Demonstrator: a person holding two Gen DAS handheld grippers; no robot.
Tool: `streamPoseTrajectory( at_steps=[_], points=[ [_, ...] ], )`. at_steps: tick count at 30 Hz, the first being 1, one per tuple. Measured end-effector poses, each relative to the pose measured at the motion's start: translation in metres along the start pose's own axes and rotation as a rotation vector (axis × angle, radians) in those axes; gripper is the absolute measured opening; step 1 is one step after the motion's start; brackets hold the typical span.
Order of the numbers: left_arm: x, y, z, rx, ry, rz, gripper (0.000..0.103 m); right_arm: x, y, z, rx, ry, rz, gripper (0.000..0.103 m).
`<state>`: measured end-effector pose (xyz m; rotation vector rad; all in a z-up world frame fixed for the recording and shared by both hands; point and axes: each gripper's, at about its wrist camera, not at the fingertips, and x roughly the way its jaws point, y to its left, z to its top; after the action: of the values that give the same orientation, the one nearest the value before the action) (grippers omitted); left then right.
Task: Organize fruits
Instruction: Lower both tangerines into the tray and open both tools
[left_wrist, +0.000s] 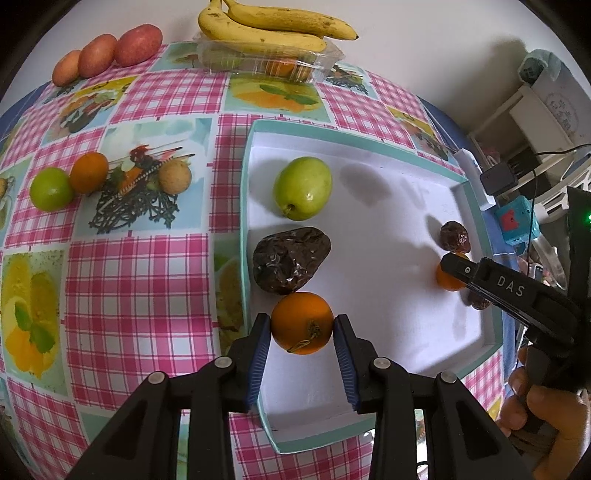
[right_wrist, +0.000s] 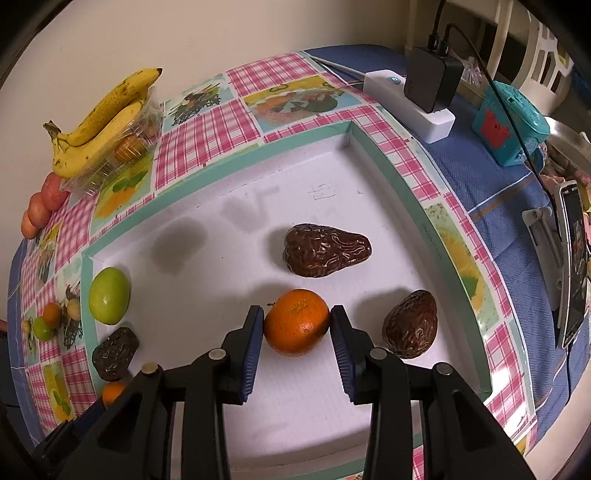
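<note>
A white tray with a teal rim (left_wrist: 246, 192) lies on the checked tablecloth. My left gripper (left_wrist: 302, 330) is shut on a small orange (left_wrist: 302, 321) at the tray's near left side, just below a dark wrinkled date (left_wrist: 290, 260) and a green fruit (left_wrist: 303, 188). In the right wrist view my right gripper (right_wrist: 296, 328) is shut on a second orange (right_wrist: 296, 321), which appears to rest on the tray floor (right_wrist: 207, 295). One brown date (right_wrist: 327, 249) lies beyond this orange and another date (right_wrist: 410, 325) to its right.
Bananas (left_wrist: 273, 26) lie on a clear plastic box at the table's far edge, next to three red fruits (left_wrist: 136, 44). Three small fruits (left_wrist: 88, 171) sit on the cloth left of the tray. A power strip with charger (right_wrist: 410, 103), a teal box (right_wrist: 509, 125) and a phone (right_wrist: 572, 262) stand right of it.
</note>
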<state>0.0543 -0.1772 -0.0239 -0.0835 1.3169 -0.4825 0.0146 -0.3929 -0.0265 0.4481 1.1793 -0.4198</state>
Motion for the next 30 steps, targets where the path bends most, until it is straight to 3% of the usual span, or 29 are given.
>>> streamPoseTrajectory(
  at_steps=[7,10,11,18,20,22,24,27,28,30],
  points=[
    [0.0,-0.002,0.0,0.006,0.006,-0.014,0.039,0.001,0.002,0.002,-0.001,0.003,-0.004,0.039],
    [-0.005,-0.001,0.001,0.003,0.001,-0.038,0.039,-0.003,0.003,0.003,-0.002,-0.008,0.0,0.045],
    [-0.009,-0.001,0.001,0.006,-0.006,-0.043,0.039,-0.005,0.003,0.003,-0.003,-0.015,-0.002,0.05],
    [-0.032,0.006,0.009,-0.004,-0.087,-0.016,0.046,-0.019,0.007,0.006,-0.014,-0.059,-0.008,0.05],
    [-0.038,0.014,0.01,-0.03,-0.112,0.004,0.054,-0.025,0.009,0.006,-0.021,-0.073,-0.009,0.05],
    [-0.041,0.021,0.011,-0.056,-0.132,0.035,0.069,-0.03,0.011,0.006,-0.028,-0.088,-0.01,0.05],
    [-0.046,0.029,0.012,-0.078,-0.155,0.072,0.071,-0.035,0.015,0.006,-0.037,-0.101,-0.008,0.05],
    [-0.049,0.043,0.013,-0.125,-0.187,0.128,0.087,-0.041,0.02,0.005,-0.053,-0.108,0.001,0.051],
    [-0.05,0.047,0.013,-0.143,-0.197,0.144,0.091,-0.042,0.022,0.004,-0.058,-0.108,0.008,0.053],
    [-0.049,0.055,0.014,-0.171,-0.213,0.176,0.094,-0.042,0.028,0.003,-0.068,-0.102,0.027,0.068]
  ],
)
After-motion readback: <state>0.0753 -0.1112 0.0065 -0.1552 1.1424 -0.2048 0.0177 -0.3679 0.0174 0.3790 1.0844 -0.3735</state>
